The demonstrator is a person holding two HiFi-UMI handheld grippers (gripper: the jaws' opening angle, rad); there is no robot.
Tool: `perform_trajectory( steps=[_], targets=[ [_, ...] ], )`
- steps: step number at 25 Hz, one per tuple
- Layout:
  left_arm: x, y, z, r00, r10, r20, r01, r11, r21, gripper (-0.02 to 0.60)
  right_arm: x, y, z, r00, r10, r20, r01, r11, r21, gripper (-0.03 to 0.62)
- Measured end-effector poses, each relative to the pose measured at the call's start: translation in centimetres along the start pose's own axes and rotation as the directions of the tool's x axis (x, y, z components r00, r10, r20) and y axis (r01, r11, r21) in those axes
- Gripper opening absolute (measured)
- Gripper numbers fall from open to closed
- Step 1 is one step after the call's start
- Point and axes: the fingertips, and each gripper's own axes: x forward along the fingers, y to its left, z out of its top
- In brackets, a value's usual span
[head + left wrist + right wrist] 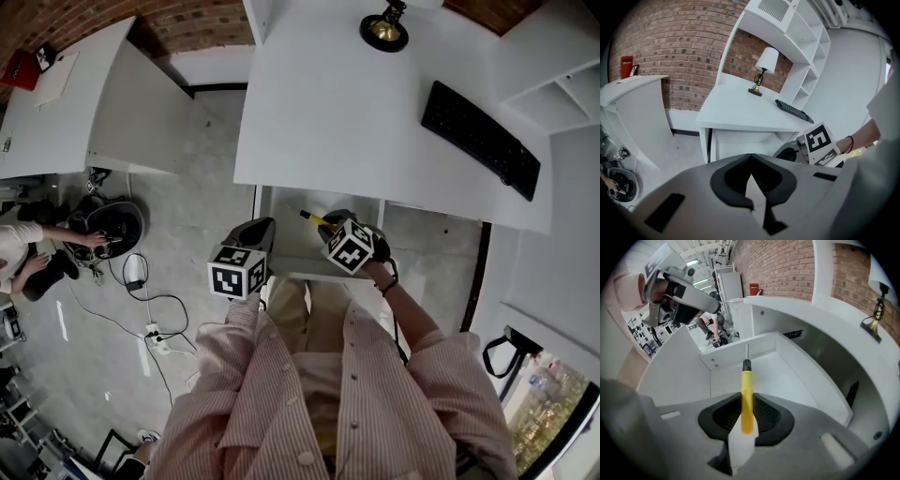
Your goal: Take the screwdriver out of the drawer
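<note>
The right hand-held gripper (747,403) pinches the yellow screwdriver (747,380) by its handle above the open drawer (787,376), while the left hand-held gripper (751,161) hangs closed and empty beside that drawer.

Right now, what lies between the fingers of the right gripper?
The yellow screwdriver: the right gripper's fingers clamp its handle, shown in the right gripper view.

No words or numbers can be read here. The left marker cube (236,271) and the right marker cube (351,246) only have black and white squares on them, not letters. A red sign (626,67) by the brick wall has white marks, but they are too small to read. A dark label (793,334) under the tabletop (862,362) is too small to read as well.
</note>
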Motion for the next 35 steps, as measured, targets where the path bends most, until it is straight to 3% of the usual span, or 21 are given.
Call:
perform_trajectory(
  steps=[9,20,28,35],
  targets=[
    [-3.0,-0.9,2.9,0.991,-0.008,0.13,0.004,1.0,0.03,-0.002,-5.7,0.2,2.9,0.986,0.005,0.168,-0.011,0.999,0.04,0.078],
    [-6.8,-2.4,7.5,0.949,-0.034,0.313,0.009,0.997,0.083,-0.002,-12.8,0.2,7.2,0.916,-0.049,0.398,0.01,0.995,0.1,0.078],
    [-8.8,-3.3,10.9,0.913,-0.045,0.405,-0.004,0.993,0.119,-0.002,-17.7,-1.3,10.0,0.814,-0.139,0.563,0.019,0.977,0.214,0.078],
    [-10.8,-4.0,14.0,0.878,-0.039,0.477,-0.034,0.989,0.144,-0.002,-23.3,-4.1,11.7,0.677,-0.274,0.683,0.03,0.938,0.346,0.078]
  ],
)
